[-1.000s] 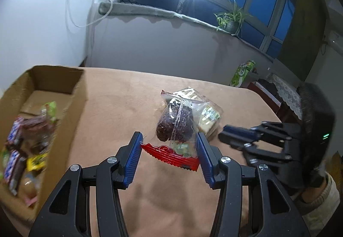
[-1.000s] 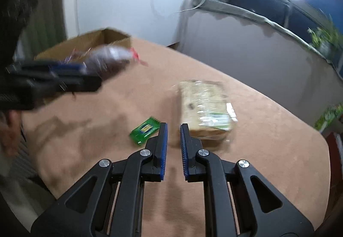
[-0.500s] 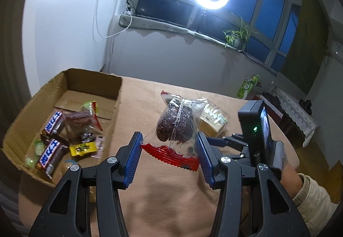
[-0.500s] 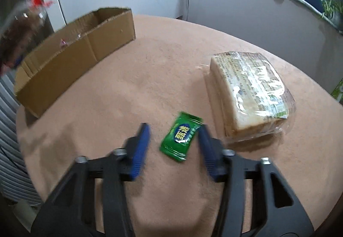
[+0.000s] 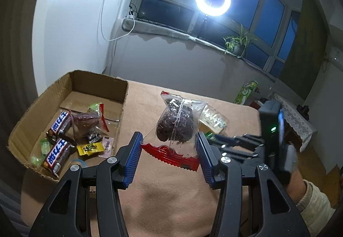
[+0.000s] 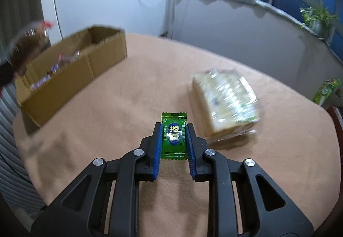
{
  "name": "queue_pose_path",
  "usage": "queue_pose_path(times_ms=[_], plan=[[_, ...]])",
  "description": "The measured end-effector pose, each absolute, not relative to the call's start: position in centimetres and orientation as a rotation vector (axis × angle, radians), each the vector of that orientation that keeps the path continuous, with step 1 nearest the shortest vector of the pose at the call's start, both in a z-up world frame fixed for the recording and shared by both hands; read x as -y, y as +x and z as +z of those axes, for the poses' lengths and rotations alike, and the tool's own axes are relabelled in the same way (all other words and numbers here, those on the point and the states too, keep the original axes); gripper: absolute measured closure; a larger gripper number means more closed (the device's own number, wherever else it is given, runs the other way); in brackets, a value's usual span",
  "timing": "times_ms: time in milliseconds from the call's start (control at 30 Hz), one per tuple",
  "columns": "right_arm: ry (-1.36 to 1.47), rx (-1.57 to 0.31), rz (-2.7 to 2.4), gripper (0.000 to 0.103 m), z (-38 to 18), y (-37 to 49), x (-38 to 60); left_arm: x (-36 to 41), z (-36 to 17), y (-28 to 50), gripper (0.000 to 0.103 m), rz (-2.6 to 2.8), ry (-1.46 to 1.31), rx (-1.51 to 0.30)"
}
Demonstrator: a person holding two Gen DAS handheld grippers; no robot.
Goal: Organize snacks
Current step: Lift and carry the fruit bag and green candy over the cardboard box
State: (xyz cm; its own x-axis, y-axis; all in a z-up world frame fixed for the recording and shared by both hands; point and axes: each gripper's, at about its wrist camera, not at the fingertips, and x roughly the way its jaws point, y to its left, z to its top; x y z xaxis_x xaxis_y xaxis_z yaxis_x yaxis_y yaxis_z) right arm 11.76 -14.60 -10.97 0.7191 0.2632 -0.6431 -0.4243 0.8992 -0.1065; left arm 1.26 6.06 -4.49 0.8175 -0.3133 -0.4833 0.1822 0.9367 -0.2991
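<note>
My left gripper [image 5: 169, 145] is shut on a clear packet of dark dried fruit with a red edge [image 5: 176, 125] and holds it above the table, right of the cardboard box [image 5: 100, 82]. The box holds several snacks, among them two chocolate bars [image 5: 56, 154]. My right gripper [image 6: 173, 136] is shut on a small green candy packet [image 6: 174, 136] at the table surface. The right gripper also shows in the left wrist view [image 5: 216, 137]. The held fruit packet appears blurred at the far left of the right wrist view [image 6: 27, 43].
A wrapped block of bread [image 6: 225, 99] lies on the tan tablecloth [image 6: 133, 86] right of the green candy. The box [image 6: 70, 71] stands at the table's left side. A green carton [image 5: 246, 92] stands beyond the table's far right edge.
My right gripper opened, moved onto the green candy packet and closed on it. My left gripper rose with the fruit packet and more of the box came into view.
</note>
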Motion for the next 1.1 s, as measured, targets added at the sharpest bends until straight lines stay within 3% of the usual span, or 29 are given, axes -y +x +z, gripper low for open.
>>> queue_pose_path(times_ms=[400,1100], plan=[[-0.262,-0.498,0.393,0.081,-3.4,7.5,13.0,-6.5,-2.0,-1.5,0.054,-0.262,-0.226,-0.479],[-0.371,-0.487,0.539,0.081,-3.4,8.8,1.9,-15.4,-2.8,-2.4,0.054,-0.078,-0.301,-0.454]])
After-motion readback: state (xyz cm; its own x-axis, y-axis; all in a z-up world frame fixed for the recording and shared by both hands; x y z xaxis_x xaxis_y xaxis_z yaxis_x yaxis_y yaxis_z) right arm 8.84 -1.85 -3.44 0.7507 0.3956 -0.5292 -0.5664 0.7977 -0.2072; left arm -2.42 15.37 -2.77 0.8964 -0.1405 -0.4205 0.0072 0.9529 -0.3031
